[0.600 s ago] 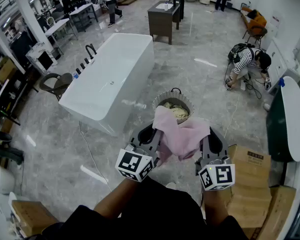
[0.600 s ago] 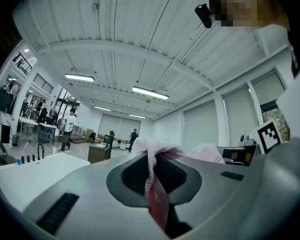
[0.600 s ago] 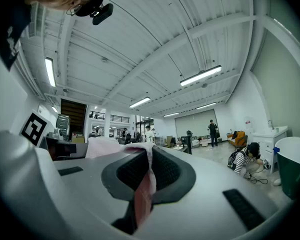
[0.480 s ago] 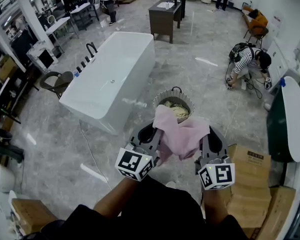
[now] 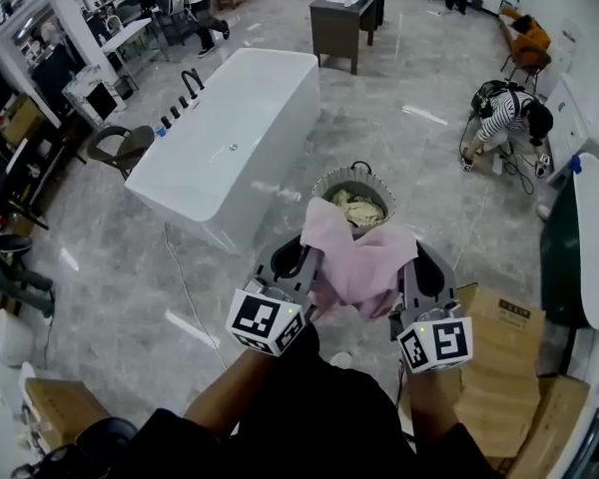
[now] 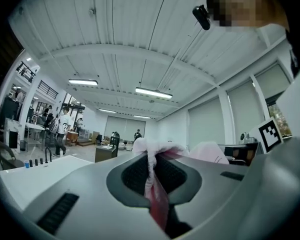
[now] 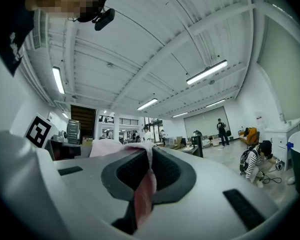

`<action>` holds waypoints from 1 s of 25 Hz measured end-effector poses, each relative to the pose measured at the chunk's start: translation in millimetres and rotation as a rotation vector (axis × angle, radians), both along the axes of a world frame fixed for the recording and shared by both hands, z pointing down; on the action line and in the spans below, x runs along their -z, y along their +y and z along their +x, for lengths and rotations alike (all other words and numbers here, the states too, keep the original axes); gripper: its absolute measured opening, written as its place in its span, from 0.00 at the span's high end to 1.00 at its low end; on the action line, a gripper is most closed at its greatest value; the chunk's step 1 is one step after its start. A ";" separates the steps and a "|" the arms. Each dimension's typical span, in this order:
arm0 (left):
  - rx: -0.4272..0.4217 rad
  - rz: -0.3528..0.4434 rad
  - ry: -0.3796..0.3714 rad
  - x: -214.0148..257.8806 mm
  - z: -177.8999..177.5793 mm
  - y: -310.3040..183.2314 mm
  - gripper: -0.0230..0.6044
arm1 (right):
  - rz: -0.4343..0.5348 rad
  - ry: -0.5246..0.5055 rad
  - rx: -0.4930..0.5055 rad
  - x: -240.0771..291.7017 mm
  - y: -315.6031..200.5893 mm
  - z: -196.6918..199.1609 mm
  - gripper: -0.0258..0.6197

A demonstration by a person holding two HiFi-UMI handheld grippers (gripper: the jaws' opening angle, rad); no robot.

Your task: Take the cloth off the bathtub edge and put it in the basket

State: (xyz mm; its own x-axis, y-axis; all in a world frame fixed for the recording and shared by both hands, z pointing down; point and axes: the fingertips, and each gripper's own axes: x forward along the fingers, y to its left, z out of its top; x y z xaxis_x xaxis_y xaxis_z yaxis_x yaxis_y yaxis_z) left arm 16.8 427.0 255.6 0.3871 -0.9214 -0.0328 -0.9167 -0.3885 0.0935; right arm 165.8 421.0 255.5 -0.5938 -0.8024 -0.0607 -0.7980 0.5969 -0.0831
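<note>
- Head view: the pink cloth point(image 5: 359, 262) hangs between the left gripper point(image 5: 298, 259) and the right gripper point(image 5: 426, 267), with the basket point(image 5: 326, 182) just ahead of both.
- The gripper views add what the head view lacks: each gripper's jaws are pinched tight on a cloth edge.

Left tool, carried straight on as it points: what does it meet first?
Likely nothing near. The left tool, shut on the cloth, points about level, so it should pass over the basket; depth unclear.
</note>
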 end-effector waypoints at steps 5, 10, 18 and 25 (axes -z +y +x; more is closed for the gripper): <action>0.007 -0.015 0.037 -12.6 -9.9 -18.4 0.90 | -0.013 0.006 -0.008 -9.0 -18.9 -8.8 0.90; -0.015 -0.024 0.056 -17.6 -19.9 -51.6 0.90 | -0.040 0.027 -0.029 -12.3 -49.7 -11.7 0.90; -0.061 -0.066 0.091 -41.0 -46.4 -127.0 0.90 | -0.066 0.065 -0.064 -26.0 -121.1 -33.0 0.90; -0.140 -0.055 0.115 -32.6 -71.8 -203.7 0.91 | -0.080 0.083 -0.139 -24.3 -192.3 -53.9 0.90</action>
